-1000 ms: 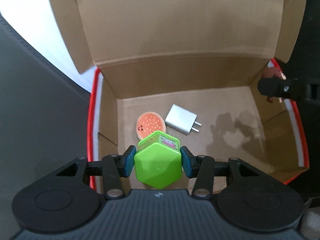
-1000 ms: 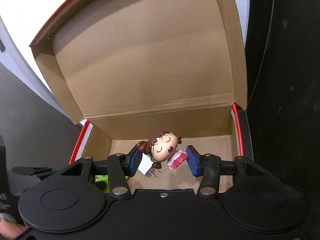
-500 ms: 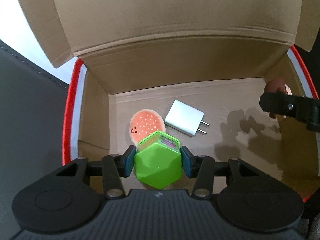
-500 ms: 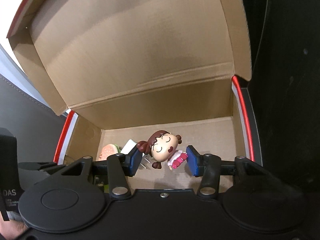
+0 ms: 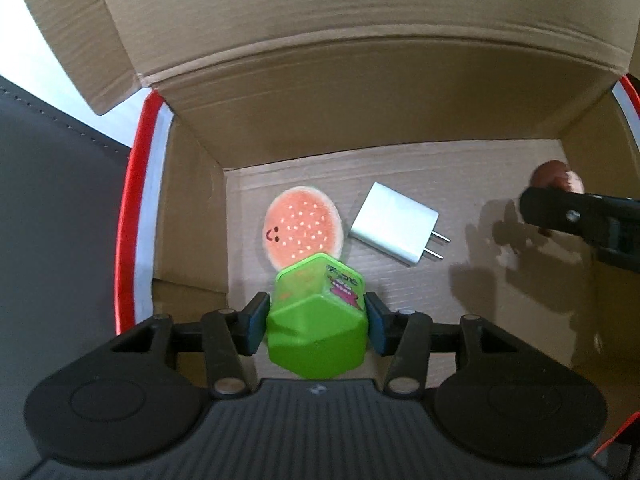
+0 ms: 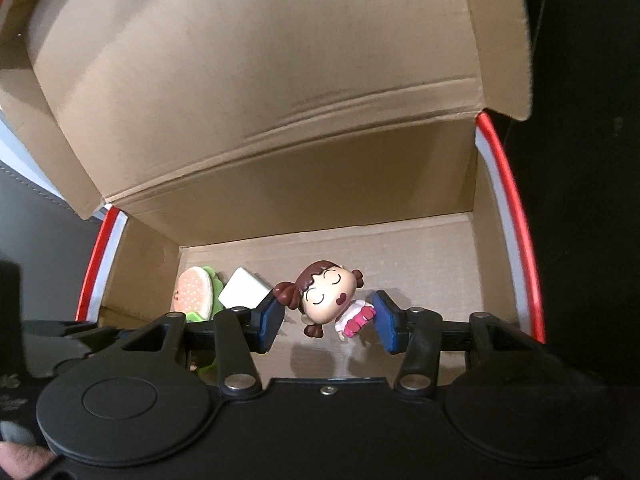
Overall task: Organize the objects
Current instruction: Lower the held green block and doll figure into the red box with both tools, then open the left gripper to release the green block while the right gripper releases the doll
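Both grippers have dropped lower into the cardboard box (image 5: pixel 360 128) since a second ago, so the floor looks way closer now. The left gripper (image 5: pixel 316 316) is clamped on a glossy green hexagonal container (image 5: pixel 316 332) held over the near floor. Just past it lies a soft round burger plush (image 5: pixel 302 226), with a smooth white charger (image 5: pixel 394 224) just beside, prongs out. The right gripper (image 6: pixel 328 316) squeezes a shiny plastic doll figurine (image 6: pixel 328 300), tilted sideways, above the corrugated floor.

Both tools lower into box (image 5: pixel 192 216).
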`<action>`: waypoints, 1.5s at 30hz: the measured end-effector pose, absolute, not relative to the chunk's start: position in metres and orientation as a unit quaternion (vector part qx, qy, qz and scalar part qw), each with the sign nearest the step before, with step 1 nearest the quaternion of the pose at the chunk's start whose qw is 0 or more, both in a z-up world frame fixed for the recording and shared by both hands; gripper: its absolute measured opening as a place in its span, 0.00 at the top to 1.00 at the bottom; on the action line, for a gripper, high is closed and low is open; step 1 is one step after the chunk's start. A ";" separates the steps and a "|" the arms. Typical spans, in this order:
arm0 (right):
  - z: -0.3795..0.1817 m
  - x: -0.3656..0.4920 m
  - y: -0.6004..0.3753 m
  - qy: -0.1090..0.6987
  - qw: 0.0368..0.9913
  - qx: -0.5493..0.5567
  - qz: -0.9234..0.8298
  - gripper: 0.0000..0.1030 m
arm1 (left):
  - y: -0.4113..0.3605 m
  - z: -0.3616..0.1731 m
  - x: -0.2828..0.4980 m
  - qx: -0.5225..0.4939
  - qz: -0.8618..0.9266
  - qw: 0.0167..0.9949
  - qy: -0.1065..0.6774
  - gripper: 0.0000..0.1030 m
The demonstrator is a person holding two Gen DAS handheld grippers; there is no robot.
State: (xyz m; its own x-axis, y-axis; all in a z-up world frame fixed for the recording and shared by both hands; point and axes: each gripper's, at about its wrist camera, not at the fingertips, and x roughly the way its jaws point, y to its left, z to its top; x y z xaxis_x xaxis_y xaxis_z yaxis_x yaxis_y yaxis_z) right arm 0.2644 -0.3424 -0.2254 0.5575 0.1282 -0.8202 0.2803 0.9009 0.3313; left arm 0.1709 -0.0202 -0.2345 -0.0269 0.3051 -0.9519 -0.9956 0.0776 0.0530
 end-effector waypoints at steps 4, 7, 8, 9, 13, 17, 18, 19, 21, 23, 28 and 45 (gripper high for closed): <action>-0.235 0.280 -0.339 0.473 0.854 0.213 -0.047 0.54 | -0.022 -0.228 0.167 -0.382 0.560 0.584 0.446 0.51; -0.242 0.289 -0.340 0.480 0.851 0.206 -0.056 0.54 | -0.024 -0.227 0.167 -0.379 0.559 0.586 0.447 0.51; -0.244 0.292 -0.340 0.484 0.849 0.204 -0.060 0.54 | -0.024 -0.227 0.165 -0.380 0.560 0.585 0.447 0.51; -0.246 0.294 -0.341 0.486 0.847 0.203 -0.067 0.53 | -0.024 -0.226 0.164 -0.382 0.560 0.586 0.444 0.51; -0.252 0.298 -0.343 0.488 0.844 0.204 -0.087 0.53 | -0.024 -0.222 0.163 -0.377 0.560 0.591 0.442 0.51; -0.256 0.300 -0.340 0.488 0.846 0.199 -0.088 0.53 | -0.026 -0.216 0.163 -0.376 0.562 0.591 0.440 0.51; -0.256 0.300 -0.338 0.487 0.846 0.198 -0.088 0.52 | -0.027 -0.215 0.163 -0.376 0.563 0.590 0.440 0.51; -0.256 0.299 -0.337 0.485 0.848 0.197 -0.089 0.50 | -0.032 -0.209 0.165 -0.376 0.563 0.590 0.440 0.51; -0.252 0.298 -0.332 0.482 0.851 0.184 -0.094 0.41 | -0.032 -0.207 0.164 -0.375 0.564 0.593 0.436 0.51; -0.245 0.296 -0.331 0.478 0.856 0.172 -0.090 0.38 | -0.033 -0.204 0.163 -0.375 0.564 0.596 0.432 0.51; -0.232 0.295 -0.332 0.470 0.861 0.178 -0.081 0.34 | -0.037 -0.192 0.159 -0.370 0.566 0.603 0.424 0.50; -0.172 0.259 -0.332 0.430 0.879 0.194 -0.062 0.18 | -0.062 -0.133 0.145 -0.353 0.583 0.625 0.381 0.41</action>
State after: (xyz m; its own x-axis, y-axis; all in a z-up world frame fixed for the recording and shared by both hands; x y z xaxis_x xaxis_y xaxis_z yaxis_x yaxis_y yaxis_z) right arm 0.2590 -0.3316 -0.1720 0.6221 0.0574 -0.7808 0.2771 0.9166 0.2881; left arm 0.1450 -0.0618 -0.1327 0.0302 0.4596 -0.8876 -0.9974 0.0724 0.0036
